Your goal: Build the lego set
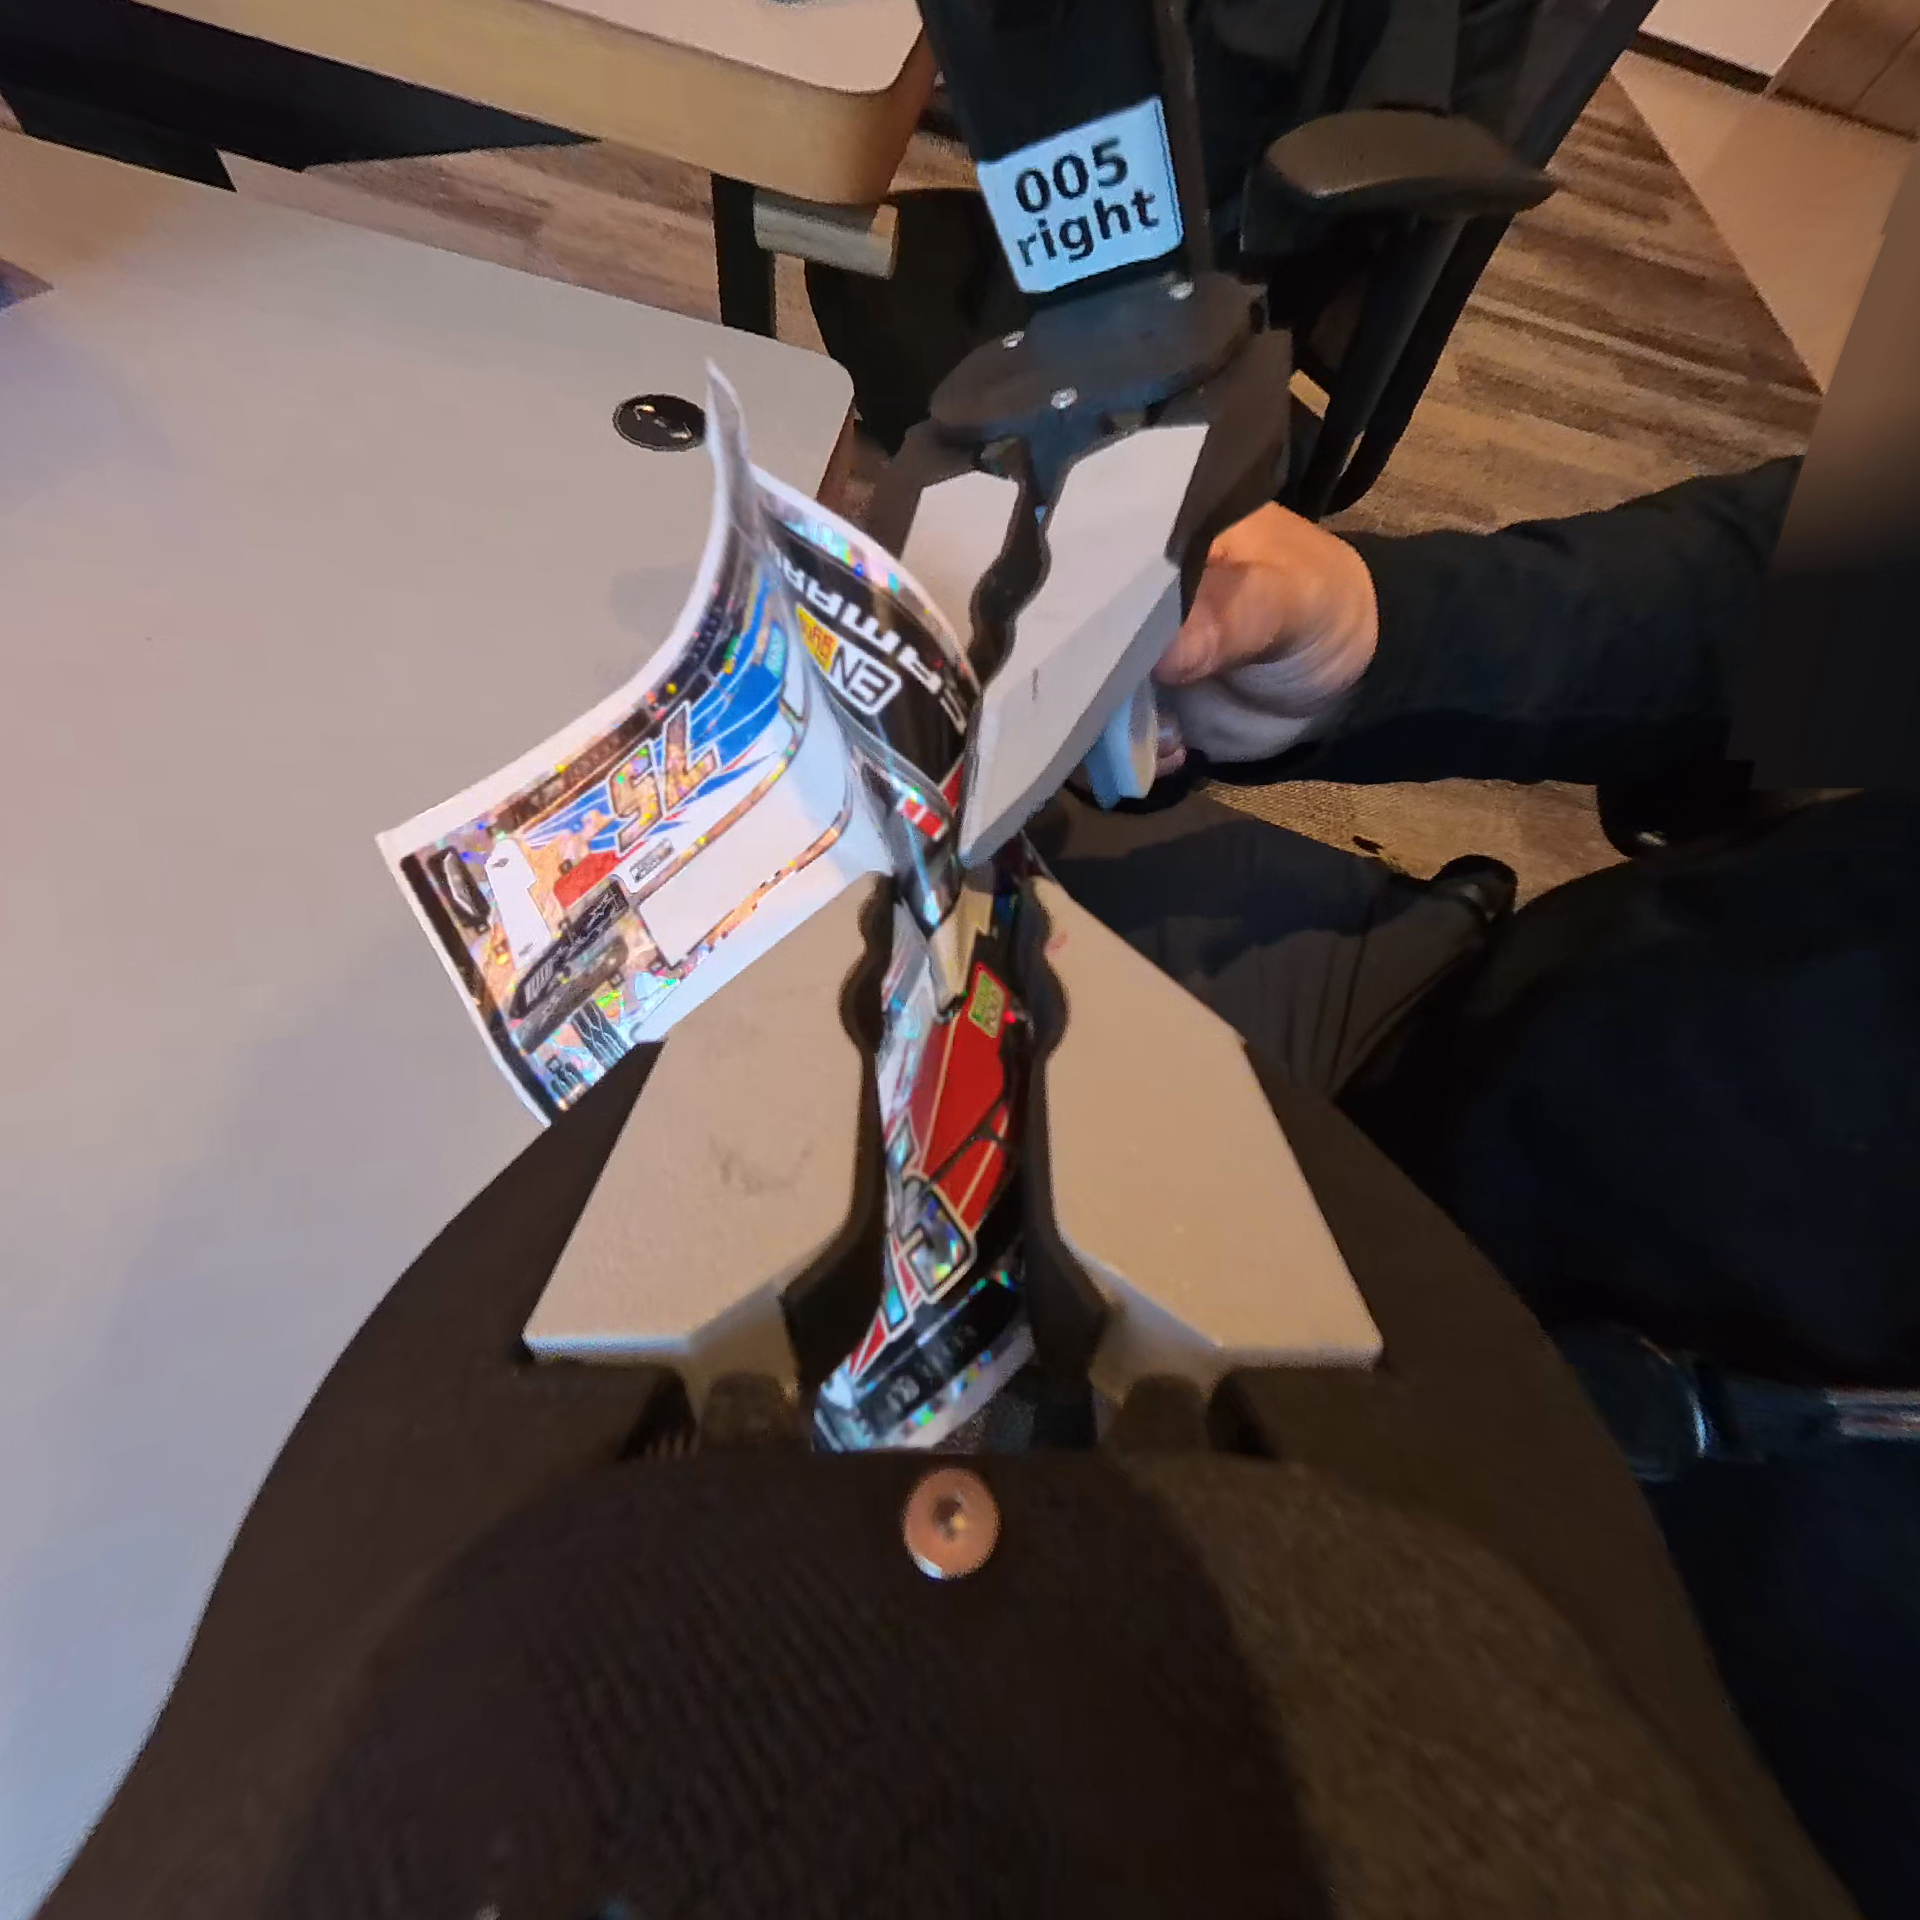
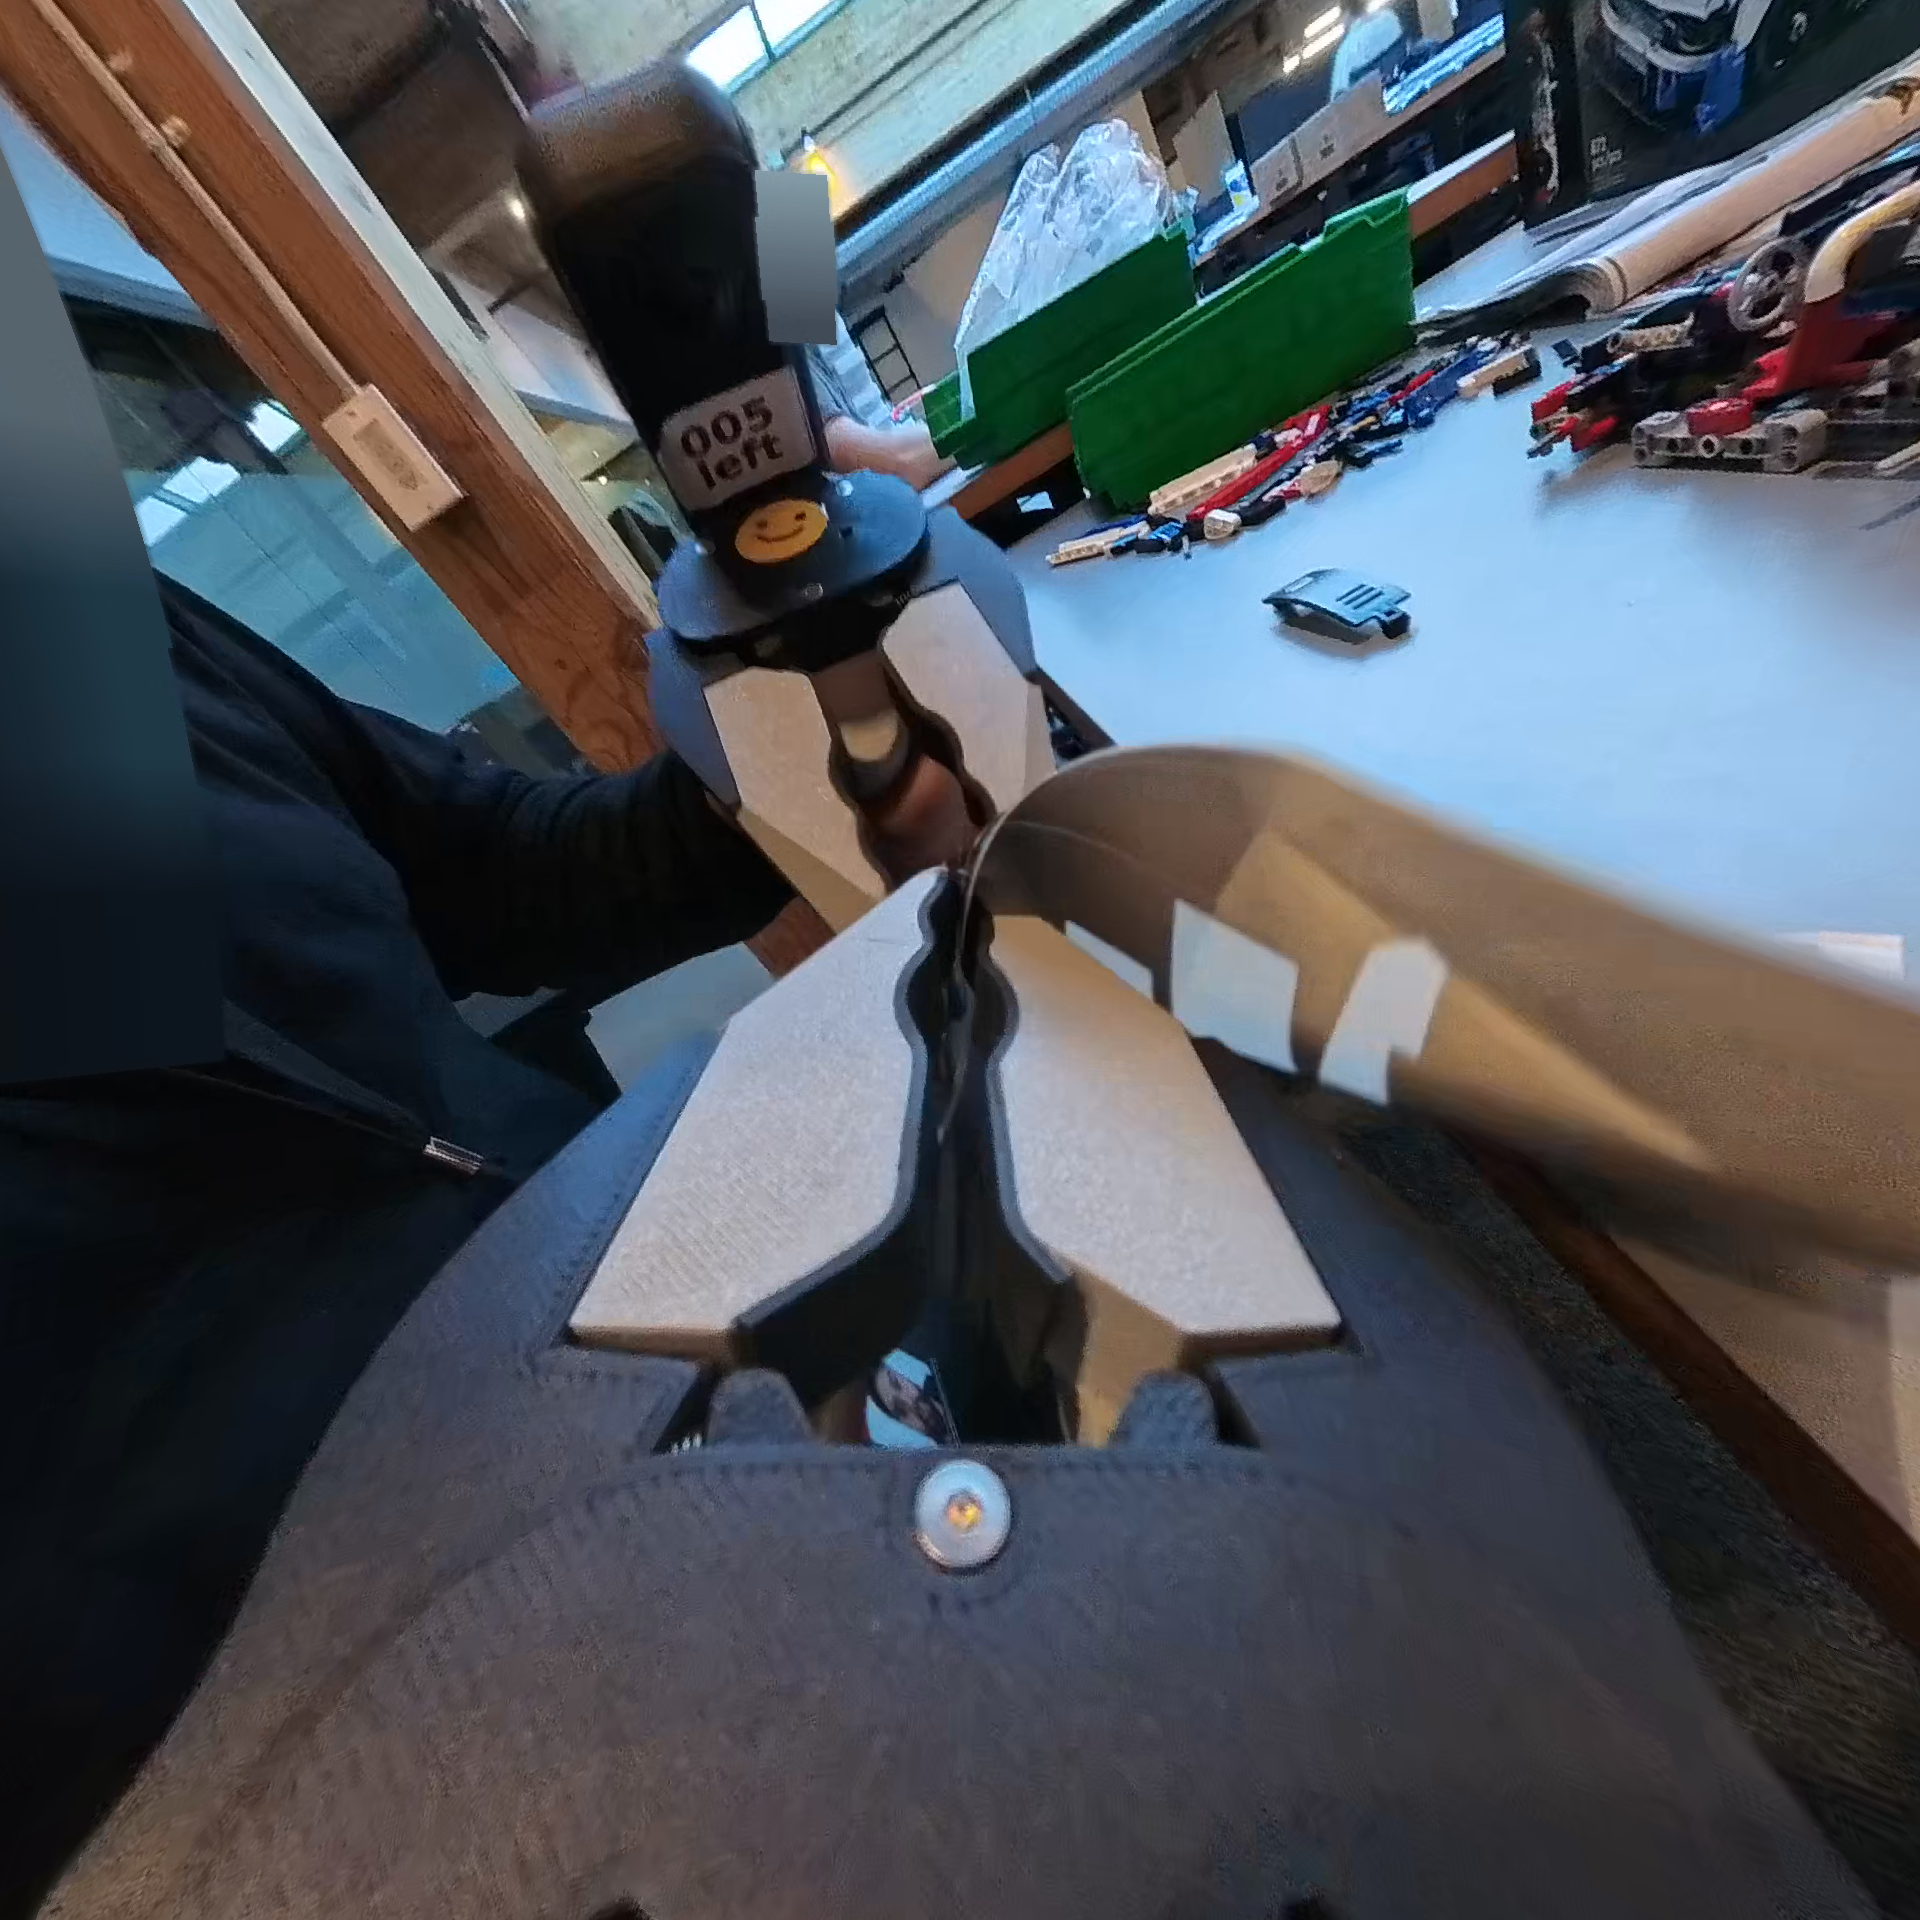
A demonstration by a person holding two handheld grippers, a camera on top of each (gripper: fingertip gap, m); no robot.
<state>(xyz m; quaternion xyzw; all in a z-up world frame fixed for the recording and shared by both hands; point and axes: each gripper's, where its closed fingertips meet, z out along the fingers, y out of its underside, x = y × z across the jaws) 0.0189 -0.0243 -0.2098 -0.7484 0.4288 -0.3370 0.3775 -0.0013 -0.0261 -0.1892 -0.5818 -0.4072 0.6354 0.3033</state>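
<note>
Sticker sheet [image 1: 665, 831] pinched between my two claws, held in air off edge of surface [image 1: 260, 727]. Left claw [image 1: 951, 914] clamped on sheet's red end; right claw [image 1: 971, 821] clamped on peeling film just ahead of left tips. Risks — pull too hard, film tears or creases; grip slips, sheet drops toward floor; sticker curls onto itself, sticks. Loose lego pieces [image 2: 1299, 468] and half-built model [image 2: 1766, 364] lie far ahead-right of right claw [image 2: 951, 914], untouched.
</note>
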